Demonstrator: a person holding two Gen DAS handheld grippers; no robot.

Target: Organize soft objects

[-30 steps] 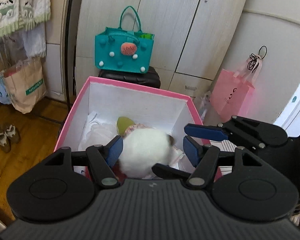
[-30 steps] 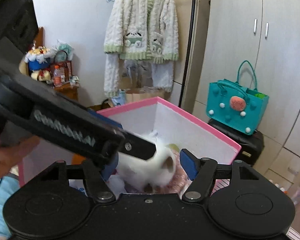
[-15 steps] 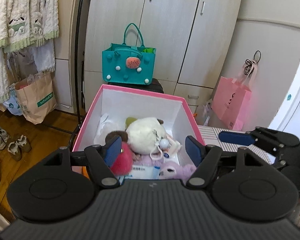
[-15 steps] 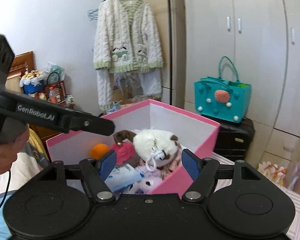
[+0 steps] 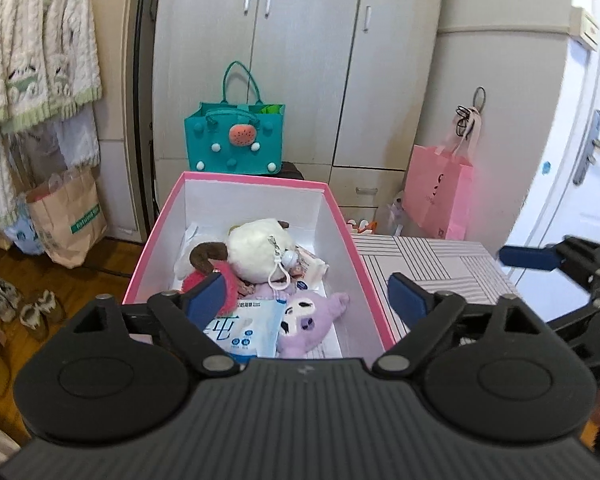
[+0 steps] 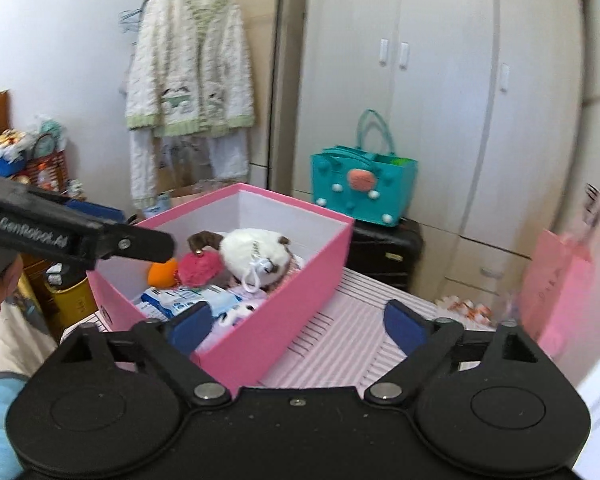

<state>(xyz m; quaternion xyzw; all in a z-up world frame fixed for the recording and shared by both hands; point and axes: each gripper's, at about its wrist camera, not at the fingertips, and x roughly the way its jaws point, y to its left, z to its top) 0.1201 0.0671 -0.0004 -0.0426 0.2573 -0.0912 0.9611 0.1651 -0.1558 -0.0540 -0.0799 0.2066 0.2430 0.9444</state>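
We hold both the left gripper and the right gripper wide open and empty; the white plush, heaped high in the pink box, may roll out if nudged.

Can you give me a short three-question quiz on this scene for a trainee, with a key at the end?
1. True or false: the white plush lies inside the pink box.
2. Multiple choice: what do the left gripper and right gripper hold? A) a plush each B) nothing, both have their jaws open C) the tissue pack
3. Fill in: the purple plush lies at the near end of the box, beside the ____ pack.

Key
1. True
2. B
3. tissue
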